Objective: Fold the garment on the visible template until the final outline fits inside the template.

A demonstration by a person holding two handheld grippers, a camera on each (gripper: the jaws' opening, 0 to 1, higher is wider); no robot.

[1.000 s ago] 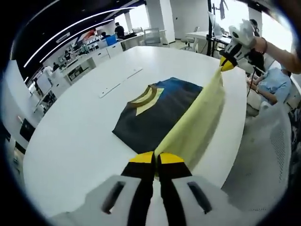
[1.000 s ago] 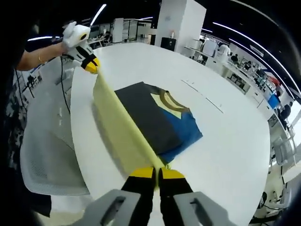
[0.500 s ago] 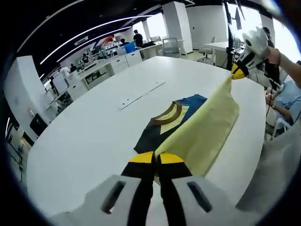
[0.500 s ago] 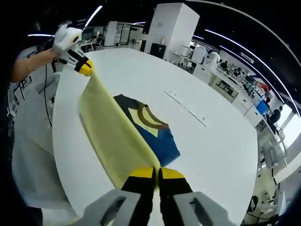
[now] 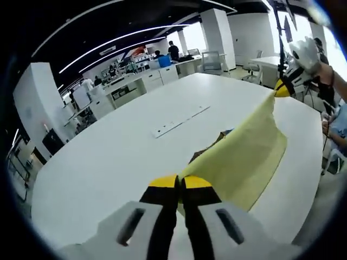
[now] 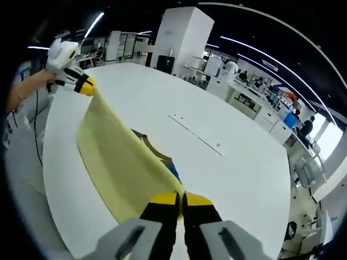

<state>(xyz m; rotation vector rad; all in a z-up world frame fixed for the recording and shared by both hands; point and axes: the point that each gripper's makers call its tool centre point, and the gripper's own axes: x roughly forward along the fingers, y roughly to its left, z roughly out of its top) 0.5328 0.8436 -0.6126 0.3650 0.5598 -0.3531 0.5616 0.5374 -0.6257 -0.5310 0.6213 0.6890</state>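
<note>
You have the yellow garment (image 5: 246, 157) lifted off the white table (image 5: 108, 162), stretched between your two grippers. Your left gripper (image 5: 179, 182) pinches one corner with jaws pressed together; your right gripper (image 6: 179, 199) clamps the other. A dark part of it (image 6: 157, 156) lies beneath. Wide bare tabletop lies beyond.

Large round-edged white worktop (image 5: 108, 157) spreads ahead of fingers. Beyond it, big square white pillar (image 6: 181, 38) and long row of white desks (image 5: 141, 81) with people standing. Black ceiling crossed by thin white light strips (image 5: 108, 43). Bright windows (image 5: 282, 21) far right; white office chair (image 5: 212, 57) near them.
</note>
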